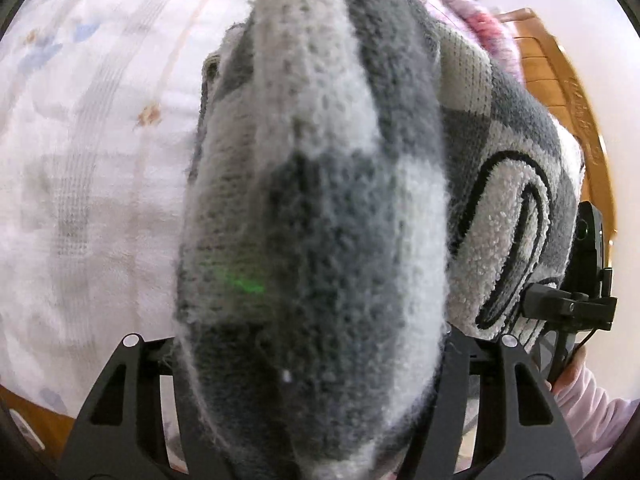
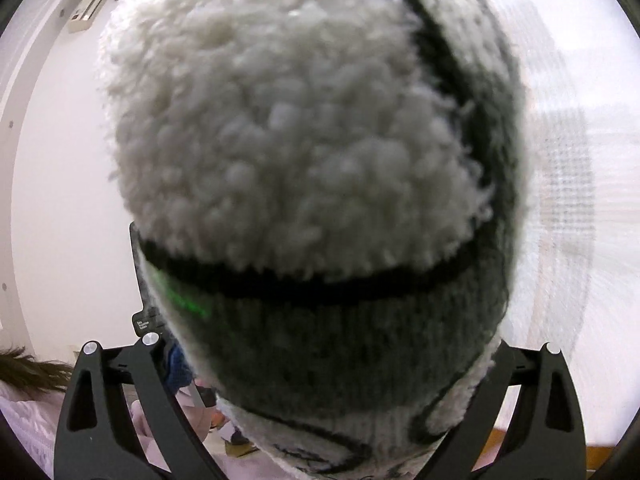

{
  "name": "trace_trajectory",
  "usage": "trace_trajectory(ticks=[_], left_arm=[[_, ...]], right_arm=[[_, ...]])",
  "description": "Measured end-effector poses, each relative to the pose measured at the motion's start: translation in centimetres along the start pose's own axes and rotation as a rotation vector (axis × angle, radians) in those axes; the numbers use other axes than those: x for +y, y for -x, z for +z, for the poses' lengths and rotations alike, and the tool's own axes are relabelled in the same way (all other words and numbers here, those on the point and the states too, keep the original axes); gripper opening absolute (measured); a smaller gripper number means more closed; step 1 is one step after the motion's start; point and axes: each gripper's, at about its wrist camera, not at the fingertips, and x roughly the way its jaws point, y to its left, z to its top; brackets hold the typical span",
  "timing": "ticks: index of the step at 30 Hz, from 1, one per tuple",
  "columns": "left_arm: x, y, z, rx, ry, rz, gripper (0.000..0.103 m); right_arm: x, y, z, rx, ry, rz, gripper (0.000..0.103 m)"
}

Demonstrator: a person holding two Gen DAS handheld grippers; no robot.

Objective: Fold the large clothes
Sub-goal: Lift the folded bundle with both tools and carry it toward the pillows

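A thick knit sweater (image 1: 320, 160) in grey and white checks, with fleecy white patches edged in black, hangs up off the bed. My left gripper (image 1: 312, 340) is shut on a bunched fold of it, and the wad fills the gap between the fingers. In the right wrist view the same sweater (image 2: 300, 140) shows a fluffy white patch above a dark grey band. My right gripper (image 2: 328, 344) is shut on that thick wad. The right gripper's black body (image 1: 580, 280) shows at the sweater's right edge, held by a hand in a pink sleeve (image 1: 592, 400).
Below lies a bed with a white quilt (image 1: 80, 140) printed with small flowers. A wooden bed frame (image 1: 560, 92) runs along the right, with a pink and purple blanket (image 1: 480, 20) at the top. A white wall with an air conditioner (image 2: 92, 4) is behind.
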Motion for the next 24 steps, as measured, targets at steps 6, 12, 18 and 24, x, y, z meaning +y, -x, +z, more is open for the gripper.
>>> trace_trajectory(ticks=[6, 12, 18, 24], left_arm=[[-4.4, 4.2, -2.5, -0.030, -0.071, -0.044, 0.061], [-8.6, 6.5, -3.2, -0.027, -0.159, -0.090, 0.061], [-13.9, 7.2, -4.1, -0.007, -0.281, -0.136, 0.062], [-19.5, 5.8, -5.2, 0.019, -0.392, -0.149, 0.061]], right_arm=[[3.3, 6.8, -2.0, -0.088, 0.023, -0.038, 0.092], [4.4, 11.7, -6.5, -0.188, 0.019, -0.076, 0.092], [4.7, 15.3, -12.4, -0.330, -0.004, -0.112, 0.092], [2.4, 19.5, -18.9, -0.475, -0.049, -0.140, 0.092]])
